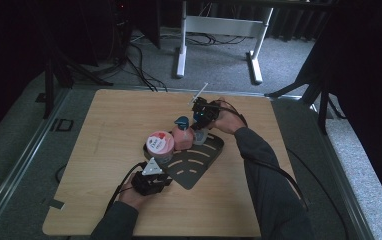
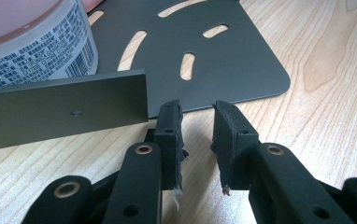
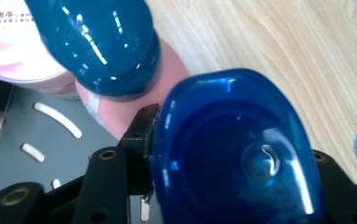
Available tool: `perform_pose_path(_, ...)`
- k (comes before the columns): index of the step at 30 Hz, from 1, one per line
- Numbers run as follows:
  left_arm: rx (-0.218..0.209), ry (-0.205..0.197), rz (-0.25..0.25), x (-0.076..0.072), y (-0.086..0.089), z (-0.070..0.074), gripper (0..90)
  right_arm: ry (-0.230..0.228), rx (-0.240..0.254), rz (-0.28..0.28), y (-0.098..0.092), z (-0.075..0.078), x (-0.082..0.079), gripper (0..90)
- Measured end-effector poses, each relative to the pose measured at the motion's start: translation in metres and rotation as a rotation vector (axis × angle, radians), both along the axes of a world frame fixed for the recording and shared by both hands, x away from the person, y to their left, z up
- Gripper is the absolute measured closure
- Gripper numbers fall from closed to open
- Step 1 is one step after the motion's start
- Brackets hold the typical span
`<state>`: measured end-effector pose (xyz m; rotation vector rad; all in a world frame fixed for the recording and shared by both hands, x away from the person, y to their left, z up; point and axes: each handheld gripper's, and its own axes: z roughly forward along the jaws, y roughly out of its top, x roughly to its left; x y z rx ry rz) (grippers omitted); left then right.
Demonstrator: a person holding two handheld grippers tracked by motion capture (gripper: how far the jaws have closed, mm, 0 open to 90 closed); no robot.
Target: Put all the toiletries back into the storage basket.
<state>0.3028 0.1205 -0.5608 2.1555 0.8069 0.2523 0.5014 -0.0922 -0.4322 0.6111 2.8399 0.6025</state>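
At the tray's [image 1: 199, 172] near corner, the left gripper [image 2: 196, 122] rests on the table, jaws apart on nothing, well short of the bottles. The right gripper [image 1: 200, 121] is right at the upright blue-capped bottle [image 3: 235, 149] on the tray's far edge, jaws bracketing its cap; whether the pads press cannot be told.

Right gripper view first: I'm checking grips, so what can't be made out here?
Right gripper view: the blue cap hides its bottle's body and one finger's pad; grip unsure.
High view: the right gripper is too small and dark to show its fingers.
Left gripper view: the jar is cut off by the top edge.
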Motion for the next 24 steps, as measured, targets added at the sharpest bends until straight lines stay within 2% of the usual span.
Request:
perform_pose_path(8, 0.0, -0.001, 0.0, 0.0, 0.0, 0.0, 72.0, -0.01, 0.023, 0.0, -0.002, 0.008, -0.002, 44.1)
perform_pose_path(14, 0.001, -0.002, 0.001, 0.0, 0.0, 0.0, 72.0, -0.012, 0.005, 0.007, -0.007, 0.01, -0.007, 40.1)
perform_pose_path(15, 0.0, -0.001, 0.002, 0.0, 0.0, 0.0, 72.0, -0.01, 0.02, 0.015, -0.01, 0.012, -0.01, 38.7)
perform_pose_path(24, 0.006, -0.007, 0.007, 0.0, 0.0, 0.0, 71.2, -0.009, 0.036, 0.001, -0.028, 0.008, -0.017, 30.7)
